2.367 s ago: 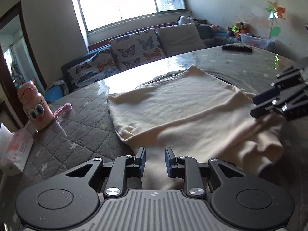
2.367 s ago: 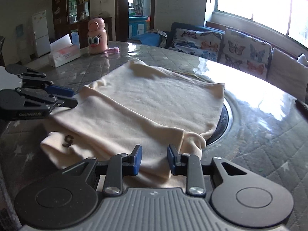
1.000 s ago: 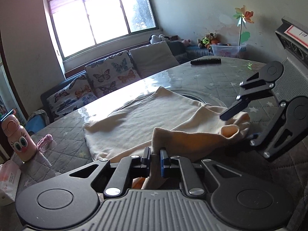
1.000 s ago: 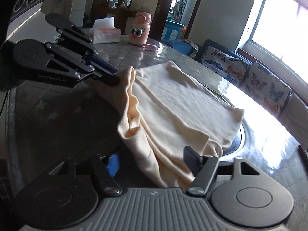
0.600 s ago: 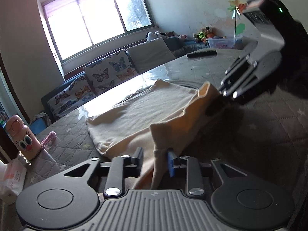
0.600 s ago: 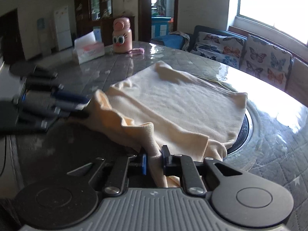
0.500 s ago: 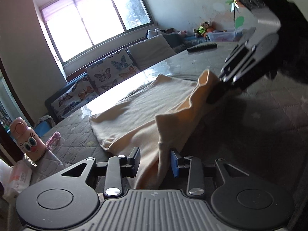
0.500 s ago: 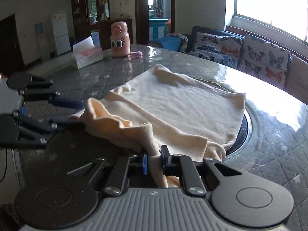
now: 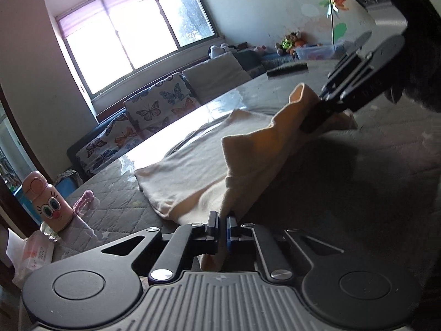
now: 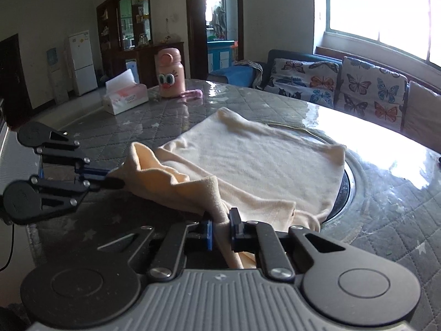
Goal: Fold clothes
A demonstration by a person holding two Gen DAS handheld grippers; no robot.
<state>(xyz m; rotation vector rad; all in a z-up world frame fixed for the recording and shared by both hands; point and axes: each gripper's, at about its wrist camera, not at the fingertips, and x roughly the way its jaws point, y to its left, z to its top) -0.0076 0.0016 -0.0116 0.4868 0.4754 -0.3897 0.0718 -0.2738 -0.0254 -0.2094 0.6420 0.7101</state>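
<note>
A cream garment lies partly flat on the round grey quilted table. Its near edge is lifted off the table between both grippers. My left gripper is shut on one end of that raised edge, cloth pinched between its blue pads. In the right wrist view the same left gripper shows at the left, clamped on the cloth. My right gripper is shut on the other end, and it appears at the upper right of the left wrist view.
A pink cartoon bottle and a tissue box stand at the table's far side. A dark remote lies near the far edge. A sofa with butterfly cushions runs under the window.
Both grippers went from open beside the flat garment to shut on its near edge and lifted it. The left gripper loosened briefly half a second ago and has closed on the cloth again.
</note>
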